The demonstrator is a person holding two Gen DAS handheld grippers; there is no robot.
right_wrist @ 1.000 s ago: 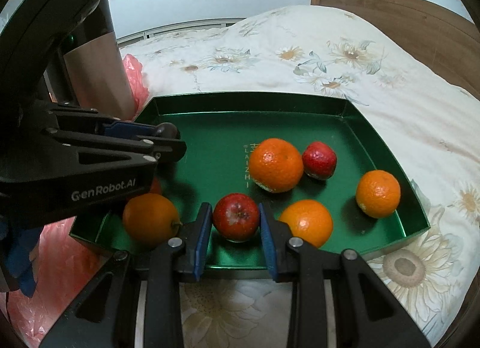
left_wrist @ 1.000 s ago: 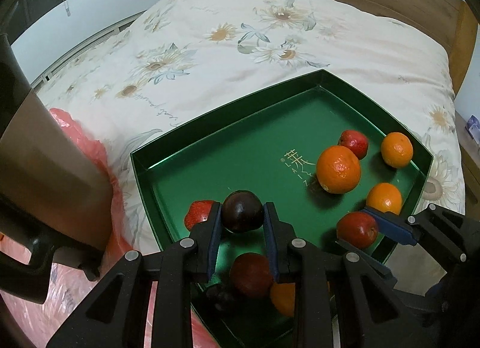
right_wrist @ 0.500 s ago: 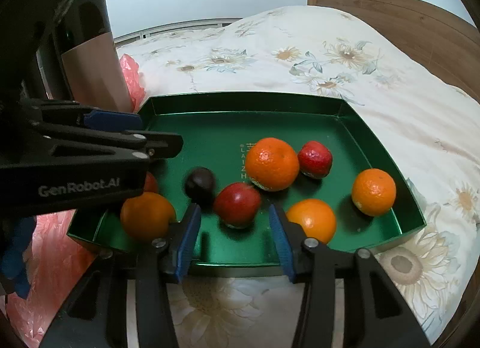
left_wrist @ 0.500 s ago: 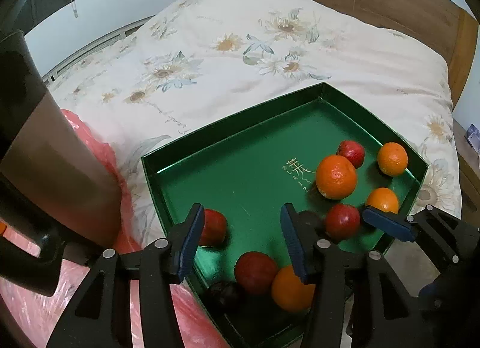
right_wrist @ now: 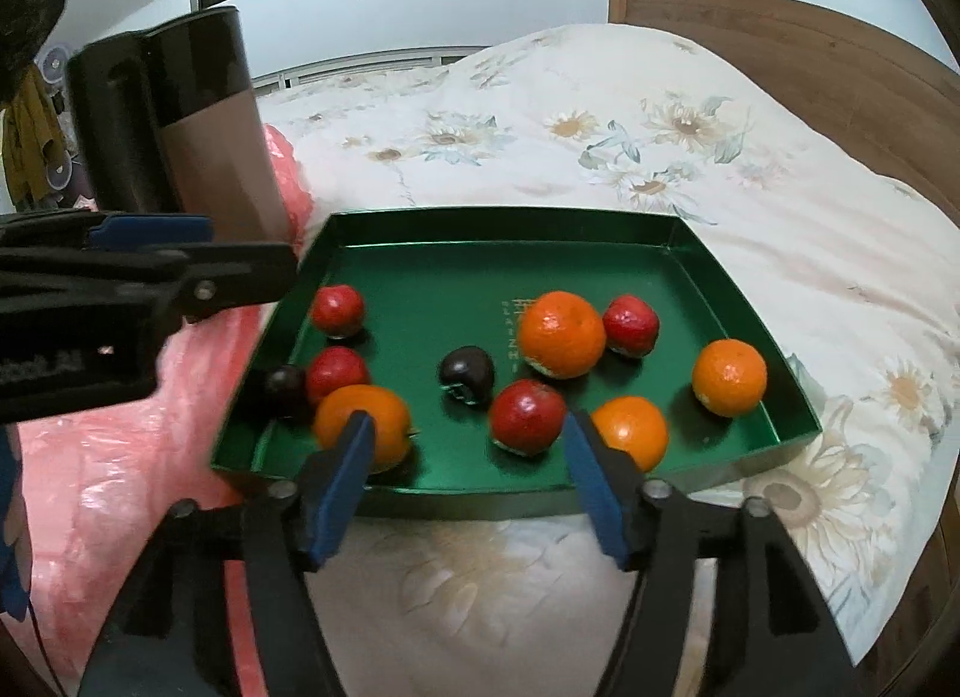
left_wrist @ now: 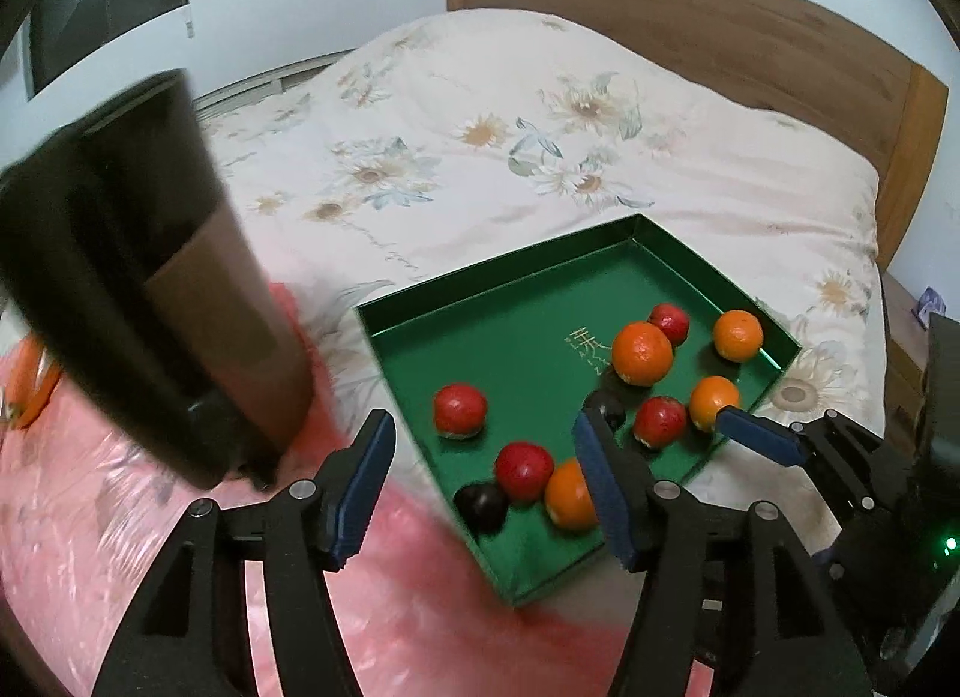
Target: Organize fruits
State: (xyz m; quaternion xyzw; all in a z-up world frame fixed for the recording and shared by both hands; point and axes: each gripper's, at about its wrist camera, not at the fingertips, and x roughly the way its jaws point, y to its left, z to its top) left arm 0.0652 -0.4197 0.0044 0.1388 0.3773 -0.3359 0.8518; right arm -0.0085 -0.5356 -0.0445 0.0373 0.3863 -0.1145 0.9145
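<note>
Sorting stage, between picks. Left gripper (left_wrist: pixel 483 484): fingers spread, empty, above the pink plastic at the green tray's (right_wrist: pixel 498 226) 9 o'clock edge. Right gripper (right_wrist: pixel 465 472): fingers spread, empty, at the 6 o'clock rim. Contents: four oranges, four red fruits, two dark plums. One plum (right_wrist: pixel 467 371) lies centre, apart from its pair (right_wrist: pixel 285 387). Next move, probably: close on one stray fruit.
</note>
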